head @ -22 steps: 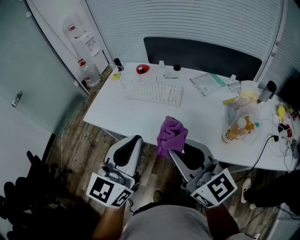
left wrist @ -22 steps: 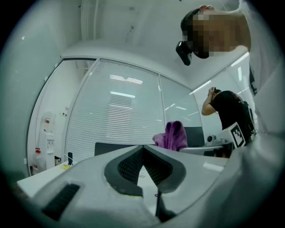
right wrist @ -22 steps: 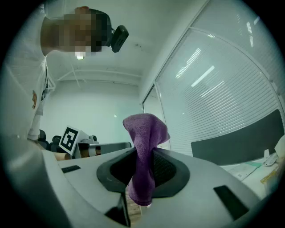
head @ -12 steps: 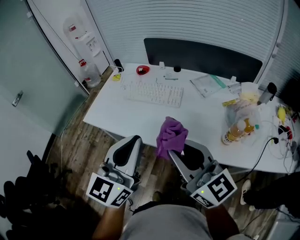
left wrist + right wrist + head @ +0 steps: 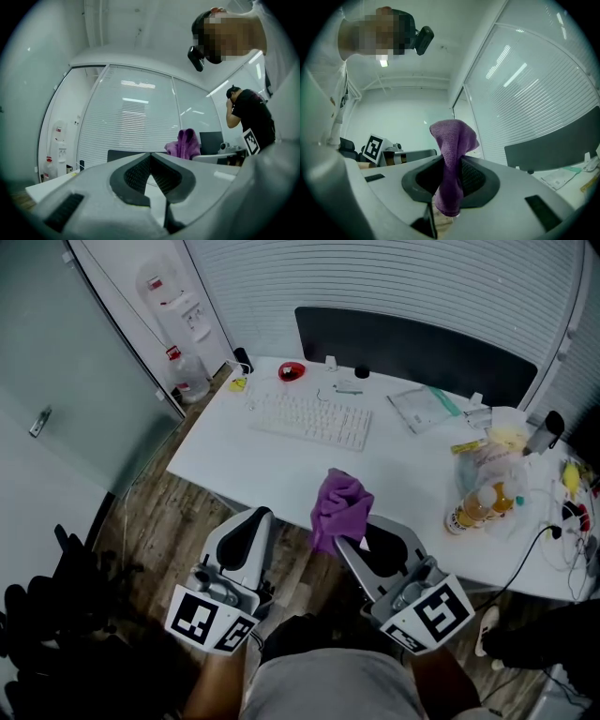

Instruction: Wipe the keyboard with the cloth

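You are holding the purple cloth [image 5: 339, 507] in your right gripper [image 5: 345, 545]; its 2 jaws are pinching the fabric tight, so a bunch is standing up above the tips and a short tail is hanging below them. Your left gripper [image 5: 259, 516] is carrying nothing, and its jaws are pressing together. Both grippers are hanging over the wood floor [image 5: 169, 521], just short of the near edge of the white table [image 5: 244, 470], and in the head view the cloth is overlapping that edge. The keyboard [image 5: 311, 420] is lying on the far left part of the table, well apart from the cloth, and a broad bare stretch of tabletop is running between them. A small red thing [image 5: 292, 371] is sitting beside the far edge behind the keyboard. On your right, a clear bag of bottles [image 5: 483, 488] is standing near the front edge, with cables [image 5: 553, 531] trailing beyond it and a sheaf of papers [image 5: 422, 409] lying farther back. On your left, the table's corner is pointing toward a glass wall [image 5: 75, 381] and a water dispenser [image 5: 178, 306].
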`<action>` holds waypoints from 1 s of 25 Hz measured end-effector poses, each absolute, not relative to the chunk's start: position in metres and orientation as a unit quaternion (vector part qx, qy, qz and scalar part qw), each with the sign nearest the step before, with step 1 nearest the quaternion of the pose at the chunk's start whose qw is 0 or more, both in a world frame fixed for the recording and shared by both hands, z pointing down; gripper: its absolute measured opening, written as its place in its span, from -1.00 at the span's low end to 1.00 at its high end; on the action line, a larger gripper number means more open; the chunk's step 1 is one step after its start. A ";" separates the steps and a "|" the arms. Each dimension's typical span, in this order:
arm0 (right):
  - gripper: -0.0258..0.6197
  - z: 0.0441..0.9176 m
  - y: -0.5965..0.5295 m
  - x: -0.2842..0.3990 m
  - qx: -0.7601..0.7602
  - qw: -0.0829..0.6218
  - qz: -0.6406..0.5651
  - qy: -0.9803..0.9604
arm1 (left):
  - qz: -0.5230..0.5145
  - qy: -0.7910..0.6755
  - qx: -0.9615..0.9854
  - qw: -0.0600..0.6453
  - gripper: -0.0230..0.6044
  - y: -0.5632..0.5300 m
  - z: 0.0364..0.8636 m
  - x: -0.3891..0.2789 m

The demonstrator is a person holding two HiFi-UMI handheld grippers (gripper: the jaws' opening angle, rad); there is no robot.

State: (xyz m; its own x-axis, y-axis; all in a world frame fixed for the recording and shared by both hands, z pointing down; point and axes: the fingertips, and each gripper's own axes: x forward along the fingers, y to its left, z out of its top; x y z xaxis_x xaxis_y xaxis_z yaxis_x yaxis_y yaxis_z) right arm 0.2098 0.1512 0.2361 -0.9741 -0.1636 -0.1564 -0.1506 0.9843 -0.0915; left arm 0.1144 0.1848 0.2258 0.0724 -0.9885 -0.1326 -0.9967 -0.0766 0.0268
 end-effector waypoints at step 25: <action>-0.66 0.249 0.071 0.061 -0.107 0.044 -0.036 0.993 | 0.074 0.669 -0.739 0.020 -0.88 0.102 0.238 -0.051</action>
State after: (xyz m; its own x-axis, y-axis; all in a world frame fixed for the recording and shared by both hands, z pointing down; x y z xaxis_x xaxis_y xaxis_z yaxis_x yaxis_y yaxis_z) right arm 0.0611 0.0712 0.2493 -0.9732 -0.2159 -0.0789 -0.2096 0.9744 -0.0808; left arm -0.0507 0.1018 0.2382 0.0944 -0.9862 -0.1361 -0.9922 -0.1044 0.0685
